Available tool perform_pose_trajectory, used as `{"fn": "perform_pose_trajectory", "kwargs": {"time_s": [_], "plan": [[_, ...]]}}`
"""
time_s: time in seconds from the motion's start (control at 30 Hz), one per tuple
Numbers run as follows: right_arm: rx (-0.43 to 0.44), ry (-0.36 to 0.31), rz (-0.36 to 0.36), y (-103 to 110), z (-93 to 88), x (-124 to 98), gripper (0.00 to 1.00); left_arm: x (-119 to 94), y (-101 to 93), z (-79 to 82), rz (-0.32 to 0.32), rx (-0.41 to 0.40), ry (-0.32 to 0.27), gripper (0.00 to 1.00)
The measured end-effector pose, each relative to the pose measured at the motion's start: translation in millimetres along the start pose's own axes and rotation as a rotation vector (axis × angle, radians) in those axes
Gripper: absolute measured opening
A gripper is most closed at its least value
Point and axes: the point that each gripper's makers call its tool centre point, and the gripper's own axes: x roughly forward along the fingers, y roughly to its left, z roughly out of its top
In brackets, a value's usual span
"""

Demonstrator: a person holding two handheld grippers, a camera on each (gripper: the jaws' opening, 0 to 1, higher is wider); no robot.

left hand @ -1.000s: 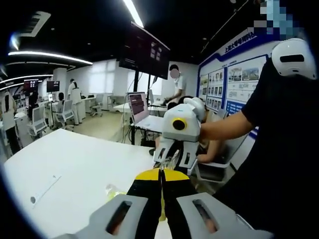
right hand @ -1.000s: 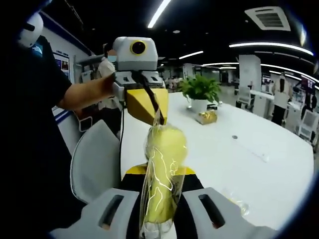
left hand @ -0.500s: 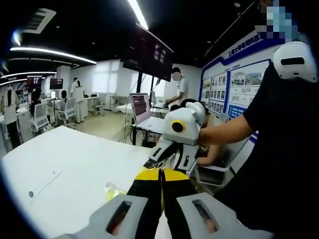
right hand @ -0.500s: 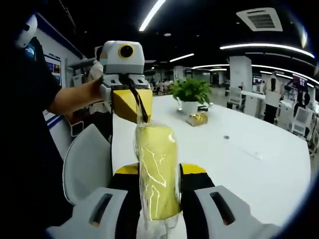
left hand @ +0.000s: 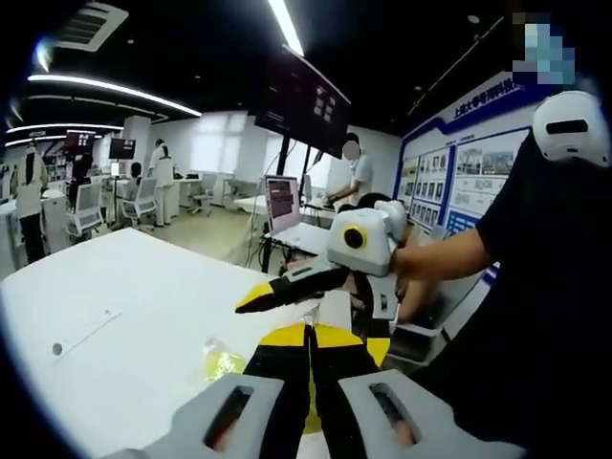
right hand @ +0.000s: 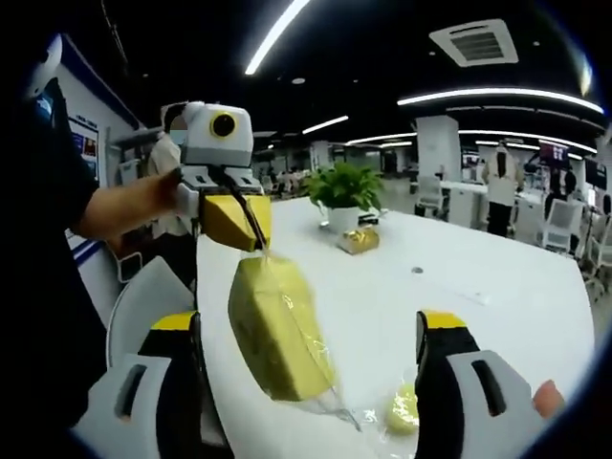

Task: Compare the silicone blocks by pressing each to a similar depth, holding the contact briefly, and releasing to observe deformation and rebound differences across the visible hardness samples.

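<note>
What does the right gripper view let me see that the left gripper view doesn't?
In the right gripper view: a yellow block in clear wrap hanging from the left gripper, whose jaws are pinched on the wrap's top, a potted plant, and the right gripper's jaws spread wide with the block between them, apparently untouched. In the left gripper view: a laptop, a dark hanging screen, wall posters, and the right gripper seen from outside, open. Both show the white table, a small yellow piece in plastic lying on it, and the person's dark sleeve.

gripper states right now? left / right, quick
Left gripper: shut on the clear bag holding the yellow block, which hangs from it.
Right gripper: open, jaws wide apart, gripping nothing.
</note>
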Motion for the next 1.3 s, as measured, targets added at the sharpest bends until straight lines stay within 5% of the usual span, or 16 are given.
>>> {"fn": "perform_pose_trajectory", "kwargs": {"time_s": [0.2,0.4,0.93,1.2,1.3], "plan": [[0.075,-0.071,-0.015,-0.6,11.9,-4.8,0.96,-4.0,3.9,-2.4,0.027,-0.045,-0.020,0.00],[-0.005,-0.088,-0.051,2.3,22.1,-14.3,0.96,-10.6,15.1,-5.4,0.077,-0.106,-0.052,0.00],[-0.048,-0.133,-0.190,-24.0,40.9,-66.0,0.85,-20.0,29.1,-22.3,0.136,-0.192,-0.061,0.00],[-0.048,-0.150,-0.235,-27.6,36.4,-99.0,0.81,-23.0,34.0,-28.7,0.154,-0.237,-0.067,0.00],[-0.052,-0.098,-0.269,-29.2,20.0,-110.1,0.78,-23.8,35.6,-31.3,0.159,-0.243,-0.064,0.00]]}}
